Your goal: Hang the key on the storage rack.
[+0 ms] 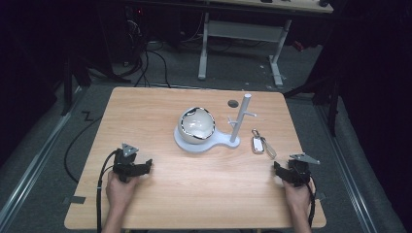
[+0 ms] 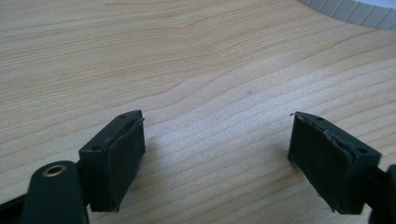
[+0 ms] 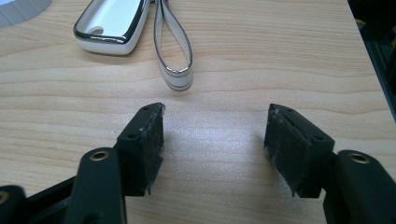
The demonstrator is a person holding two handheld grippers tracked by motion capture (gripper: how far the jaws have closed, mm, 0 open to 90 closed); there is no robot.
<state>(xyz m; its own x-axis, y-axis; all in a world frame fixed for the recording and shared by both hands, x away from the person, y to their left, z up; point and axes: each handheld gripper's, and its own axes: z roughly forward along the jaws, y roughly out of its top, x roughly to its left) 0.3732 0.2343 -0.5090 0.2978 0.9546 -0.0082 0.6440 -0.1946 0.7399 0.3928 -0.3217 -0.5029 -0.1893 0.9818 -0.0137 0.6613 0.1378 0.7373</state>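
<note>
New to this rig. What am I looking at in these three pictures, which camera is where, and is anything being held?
There is no robot arm here. A person sits at a wooden table and holds a two-jaw gripper in each hand: the left gripper and the right gripper.

The high view comes from a fixed camera above the person, looking forward and down. The other two views come from cameras riding on the grippers, looking along their black jaws.

On the table stands a white stand with an upright peg post, and a white bowl rests tilted on its round base. Beside it, to the right, lies a white key fob with a strap loop, just ahead of the right gripper.

Nothing is held. Both grippers rest low at the table with jaws apart and only bare wood between them.
</note>
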